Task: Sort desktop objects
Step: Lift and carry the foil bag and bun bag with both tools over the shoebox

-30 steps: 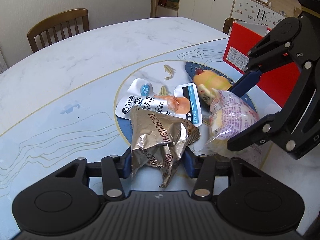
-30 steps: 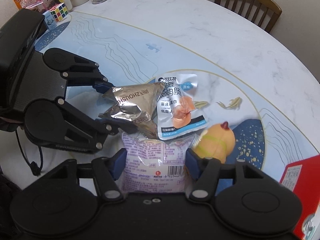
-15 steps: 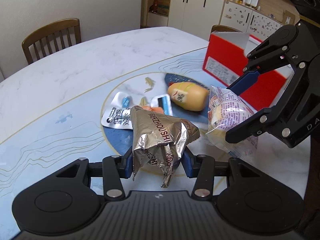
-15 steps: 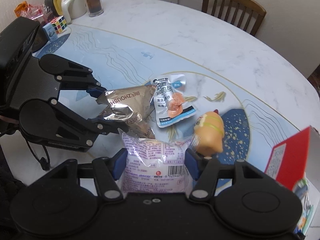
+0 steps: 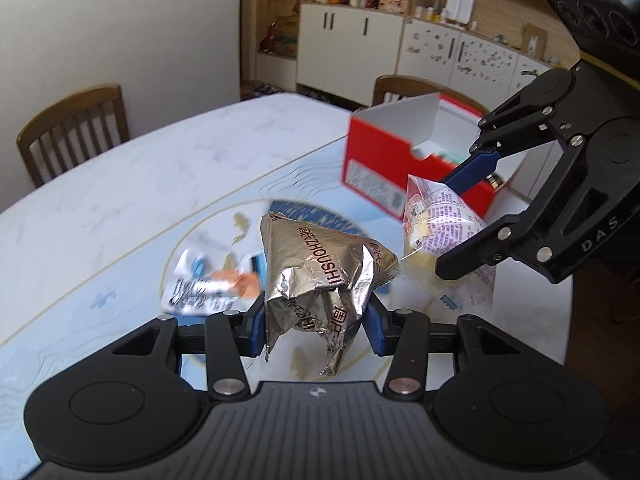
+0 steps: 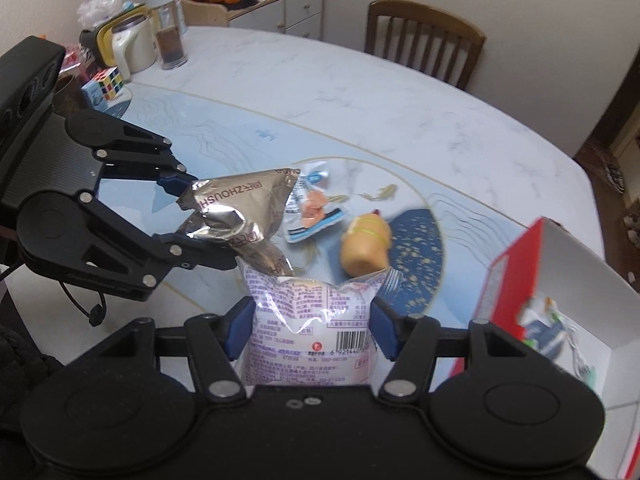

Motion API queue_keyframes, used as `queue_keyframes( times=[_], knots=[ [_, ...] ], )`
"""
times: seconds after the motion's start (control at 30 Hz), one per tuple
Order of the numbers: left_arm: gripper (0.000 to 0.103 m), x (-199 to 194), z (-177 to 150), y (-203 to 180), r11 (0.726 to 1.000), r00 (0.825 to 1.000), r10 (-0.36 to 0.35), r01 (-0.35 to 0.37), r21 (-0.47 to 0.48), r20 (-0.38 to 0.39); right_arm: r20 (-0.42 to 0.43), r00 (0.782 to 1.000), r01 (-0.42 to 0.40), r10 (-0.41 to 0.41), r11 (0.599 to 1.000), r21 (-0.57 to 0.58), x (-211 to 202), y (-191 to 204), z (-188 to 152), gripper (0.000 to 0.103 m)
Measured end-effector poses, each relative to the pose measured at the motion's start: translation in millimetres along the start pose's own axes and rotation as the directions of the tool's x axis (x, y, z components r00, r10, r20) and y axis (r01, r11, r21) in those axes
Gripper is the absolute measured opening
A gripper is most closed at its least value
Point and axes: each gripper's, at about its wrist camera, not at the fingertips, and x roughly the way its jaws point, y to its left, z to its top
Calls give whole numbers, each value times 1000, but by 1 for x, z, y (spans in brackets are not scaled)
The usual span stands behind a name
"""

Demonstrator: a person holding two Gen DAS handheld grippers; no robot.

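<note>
My left gripper (image 5: 314, 330) is shut on a crumpled silver foil snack bag (image 5: 320, 272) and holds it above the table; it also shows in the right wrist view (image 6: 236, 212). My right gripper (image 6: 312, 330) is shut on a clear purple-printed bread packet (image 6: 312, 324), also lifted, seen in the left wrist view (image 5: 436, 220). A white and orange pouch (image 6: 316, 208) and a yellow toy (image 6: 366, 246) lie on the table below. An open red box (image 5: 404, 160) stands to the right (image 6: 560, 292).
A Rubik's cube (image 6: 107, 82), a jar (image 6: 170, 28) and a white kettle (image 6: 132, 44) stand at the table's far left. Wooden chairs (image 5: 74, 128) (image 6: 424, 50) stand around the table. The red box holds some items.
Both grippers have risen from the table with their packets and swung toward the red box, which now shows its open top. The pouch and the toy stay on the table.
</note>
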Motion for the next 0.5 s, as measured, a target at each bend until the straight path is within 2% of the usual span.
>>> queue_keyframes(
  times=[0.5],
  knots=[
    [46,12,49,-53,993,997,-64,59,105,44,57,992,105,-111,989,106,-57,-58,-43,60]
  ],
)
